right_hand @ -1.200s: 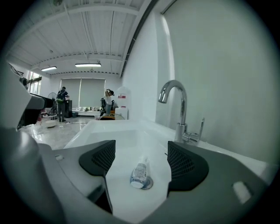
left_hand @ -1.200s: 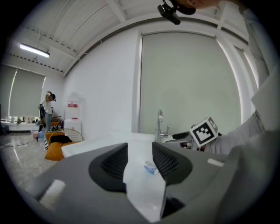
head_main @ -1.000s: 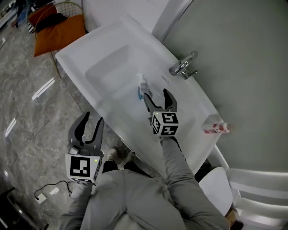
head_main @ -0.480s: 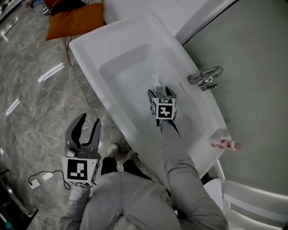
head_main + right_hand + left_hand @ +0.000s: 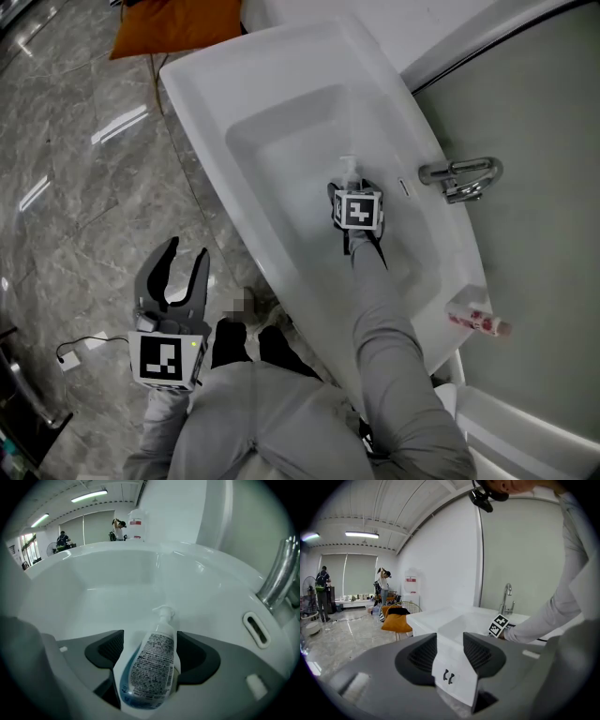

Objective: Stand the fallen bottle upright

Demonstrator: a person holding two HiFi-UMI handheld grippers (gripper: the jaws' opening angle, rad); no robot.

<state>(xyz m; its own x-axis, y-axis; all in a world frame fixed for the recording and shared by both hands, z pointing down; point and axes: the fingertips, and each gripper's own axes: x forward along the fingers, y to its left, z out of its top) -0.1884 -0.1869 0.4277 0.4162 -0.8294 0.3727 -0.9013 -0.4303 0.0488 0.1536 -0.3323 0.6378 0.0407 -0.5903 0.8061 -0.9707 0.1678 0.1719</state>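
your right gripper (image 5: pixel 149 645) is clenched on the bottle (image 5: pixel 152 670): the two dark pads press its clear body from either side. the bottle's long axis runs along the jaws. its white pump points away from you, toward the far wall of the basin, and its blue-tinted base sits back toward the camera. the printed label faces up. whether the bottle lies on the basin floor or hangs just off it, i cannot tell. in the head view only the pump shows past the marker cube, low in the sink (image 5: pixel 216 84).

your left gripper (image 5: pixel 183 258) is released with nothing between its jaws. it hangs over the floor (image 5: pixel 84 187), well apart from the sink, and the sink's white side shows through its gap.

the sink is a long white basin with a wide flat rim. a chrome tap (image 5: pixel 459 178) stands on the rim beside your right arm, with an overflow slot (image 5: pixel 256 629) in the basin wall below it. a pink tube (image 5: pixel 478 321) lies on the rim's near end. behind the sink the wall (image 5: pixel 544 112) is pale grey-green. the floor is grey marbled tile with a cable (image 5: pixel 80 349) on it near your left side. an orange cushion (image 5: pixel 178 23) sits past the sink's far end. the left gripper view shows a long bright room with ceiling strip lights (image 5: pixel 362 535) and people (image 5: pixel 322 581) standing far off.
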